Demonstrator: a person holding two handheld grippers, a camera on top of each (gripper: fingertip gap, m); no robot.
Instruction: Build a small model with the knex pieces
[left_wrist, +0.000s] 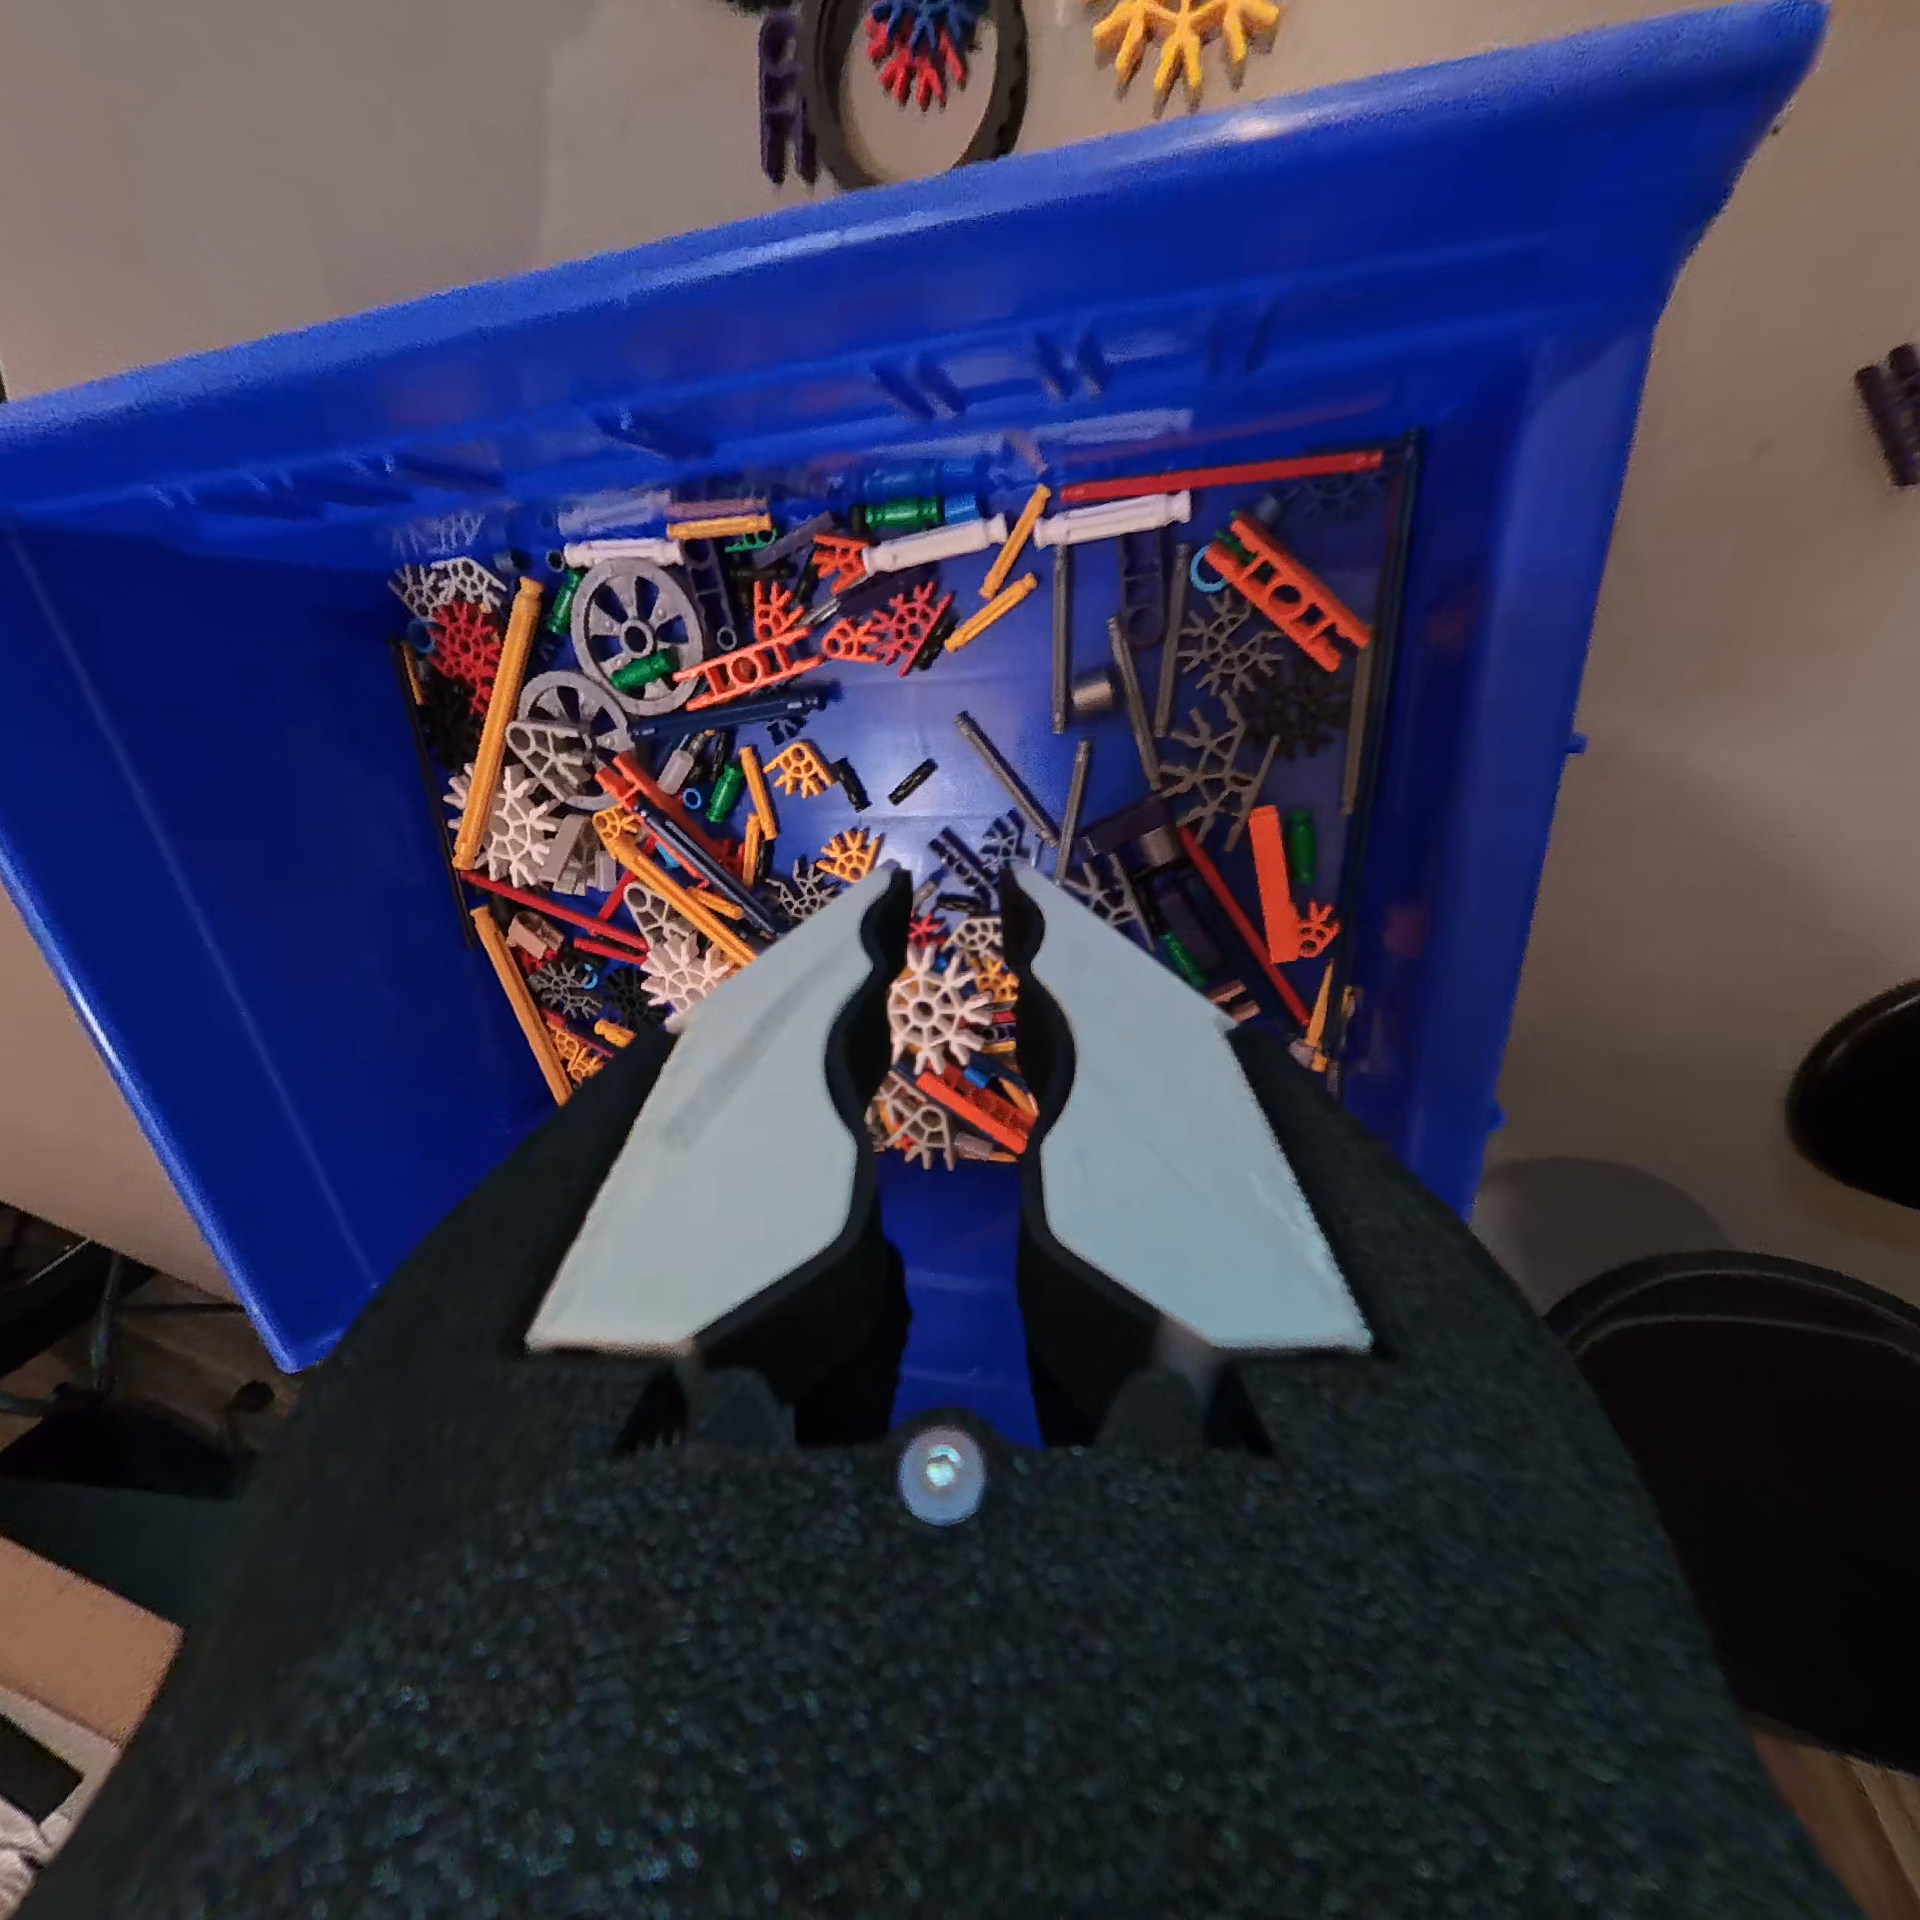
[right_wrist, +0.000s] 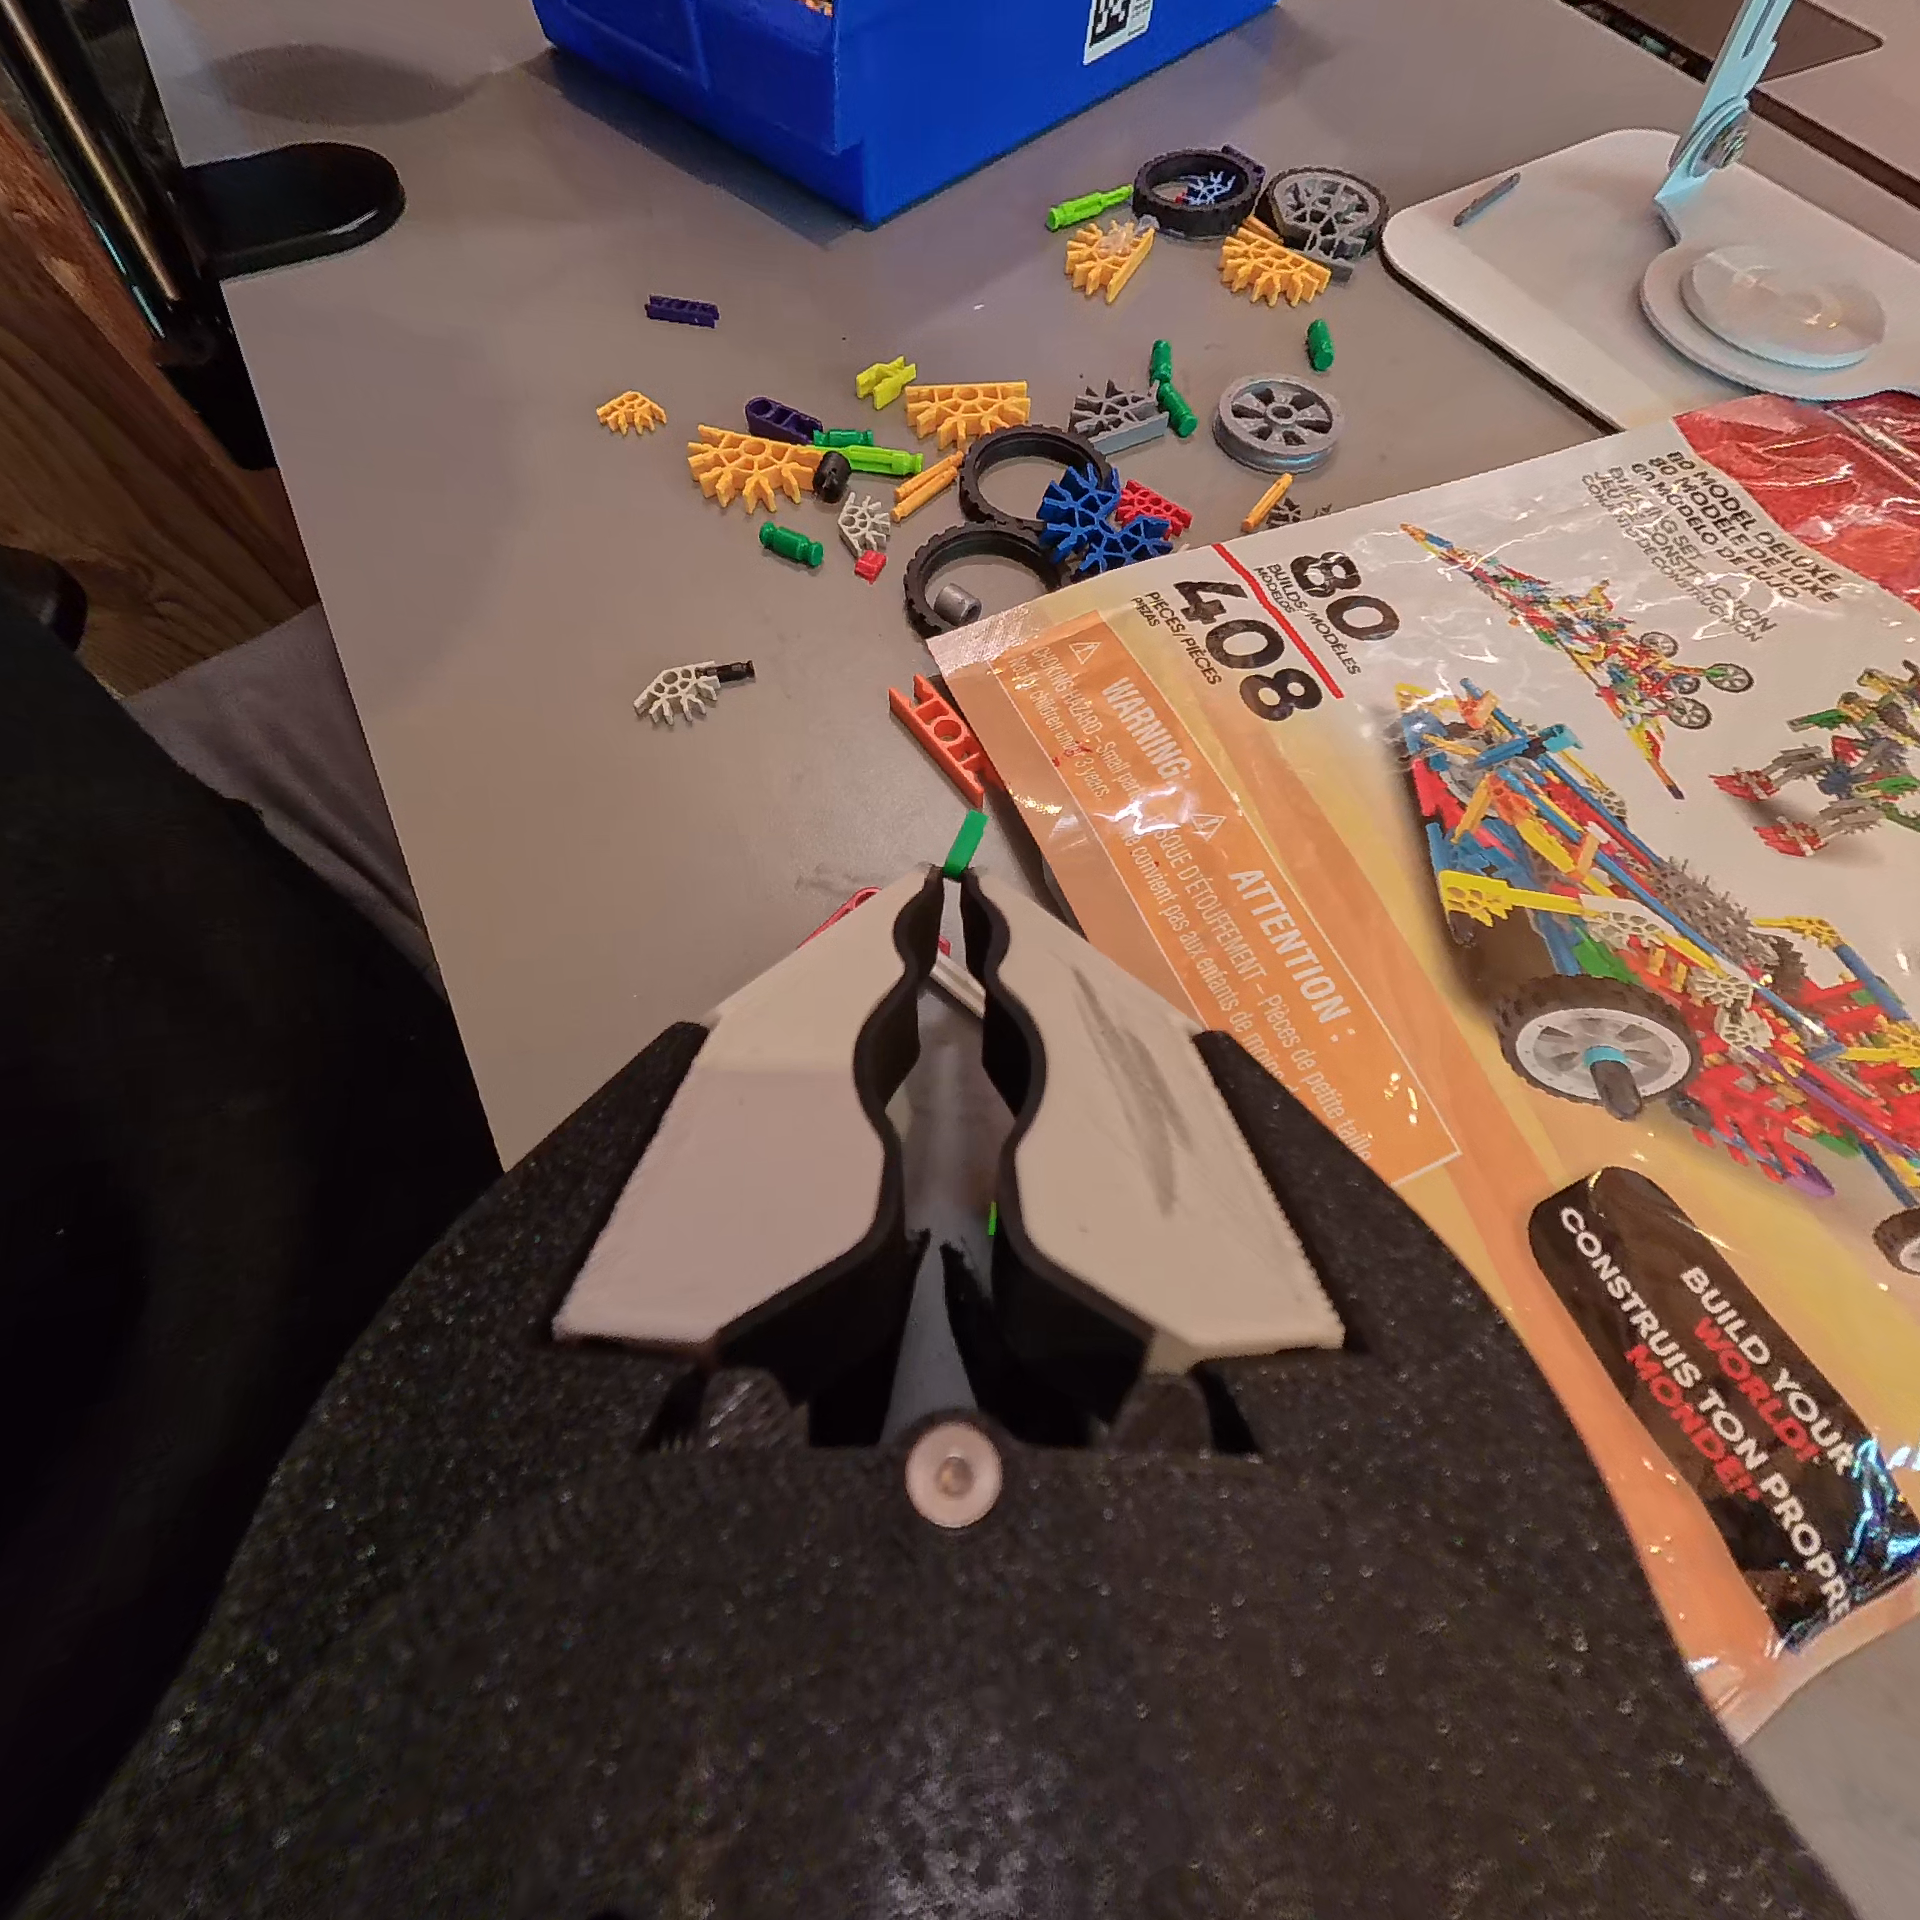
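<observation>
The left gripper (left_wrist: 954, 883) was held narrowly parted and empty above a blue bin (left_wrist: 260, 831) of loose building-toy pieces (left_wrist: 727, 727). A small green rod (right_wrist: 966, 844) was pinched at the tips of the right gripper (right_wrist: 951, 883), over a grey table (right_wrist: 582, 790) beside a printed plastic bag (right_wrist: 1455, 935).

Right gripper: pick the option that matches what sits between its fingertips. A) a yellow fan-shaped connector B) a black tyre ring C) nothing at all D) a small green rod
D: the right gripper has its tips nearly closed on a small green rod, whose end sticks out past them above the grey table; the tyre rings and yellow connectors lie farther off on the table.
</observation>
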